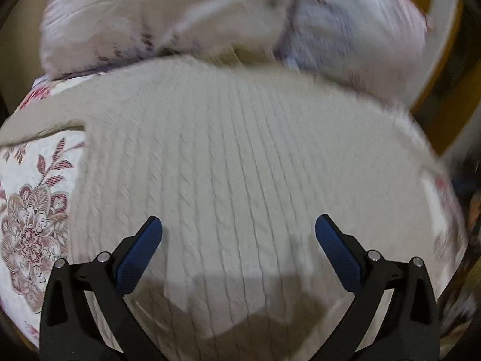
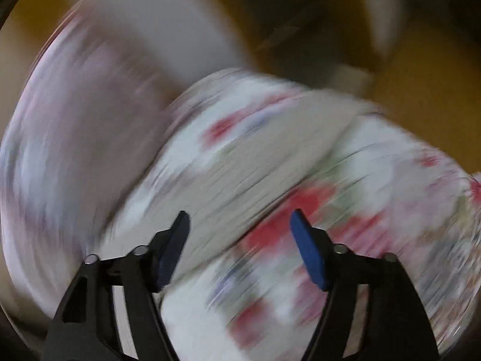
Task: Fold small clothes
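Observation:
A cream cable-knit garment point(image 1: 234, 156) lies spread flat on a floral bedspread point(image 1: 33, 219) and fills most of the left wrist view. My left gripper point(image 1: 239, 228) hovers just above its near part, jaws wide open and empty. The right wrist view is heavily motion-blurred. There a cream strip of the garment point(image 2: 270, 150) runs diagonally across the floral bedspread point(image 2: 375, 210). My right gripper point(image 2: 240, 222) is open and empty above the strip's near end.
Pale floral pillows point(image 1: 345, 27) lie at the head of the bed behind the garment. A yellow-brown wooden frame point(image 1: 442, 69) stands at the far right. In the right wrist view a blurred pale pillow point(image 2: 75, 135) sits at the left.

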`<control>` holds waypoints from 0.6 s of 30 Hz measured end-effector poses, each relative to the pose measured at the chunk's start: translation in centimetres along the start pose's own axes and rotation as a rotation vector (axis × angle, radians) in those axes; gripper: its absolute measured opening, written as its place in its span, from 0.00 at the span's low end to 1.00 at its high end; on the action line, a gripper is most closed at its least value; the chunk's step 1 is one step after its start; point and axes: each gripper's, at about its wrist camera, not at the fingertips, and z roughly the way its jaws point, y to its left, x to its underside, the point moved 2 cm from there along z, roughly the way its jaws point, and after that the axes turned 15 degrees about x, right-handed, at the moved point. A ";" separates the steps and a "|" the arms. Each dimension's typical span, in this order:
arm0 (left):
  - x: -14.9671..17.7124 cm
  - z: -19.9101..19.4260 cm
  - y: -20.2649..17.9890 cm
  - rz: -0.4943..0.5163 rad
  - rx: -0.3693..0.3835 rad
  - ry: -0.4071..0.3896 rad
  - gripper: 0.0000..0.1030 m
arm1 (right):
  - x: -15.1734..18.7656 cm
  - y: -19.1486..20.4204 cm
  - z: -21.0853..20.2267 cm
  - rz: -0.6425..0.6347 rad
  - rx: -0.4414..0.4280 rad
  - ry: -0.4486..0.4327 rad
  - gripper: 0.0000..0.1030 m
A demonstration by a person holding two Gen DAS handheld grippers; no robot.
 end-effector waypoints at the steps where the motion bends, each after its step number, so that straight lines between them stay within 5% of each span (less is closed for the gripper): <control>1: -0.6 -0.5 0.7 -0.029 -0.030 -0.032 0.98 | -1.4 -1.5 0.7 0.063 0.009 0.008 0.64; 7: -3.0 -3.2 4.4 -0.141 -0.137 -0.147 0.98 | -4.4 -5.9 5.0 0.241 -0.019 0.075 0.35; 9: -3.7 -4.6 6.3 -0.194 -0.168 -0.190 0.98 | -5.0 -5.9 5.9 0.269 -0.027 0.071 0.12; 11: -4.0 -5.8 7.9 -0.226 -0.189 -0.216 0.98 | -5.8 -6.0 6.5 0.279 -0.017 0.072 0.08; 14: -4.8 -8.4 11.6 -0.304 -0.225 -0.267 0.98 | -5.9 -2.5 3.2 0.154 -0.001 -0.080 0.08; 18: -5.8 -11.5 17.2 -0.433 -0.240 -0.351 0.98 | -1.2 10.3 -3.4 -0.190 -0.181 -0.240 0.07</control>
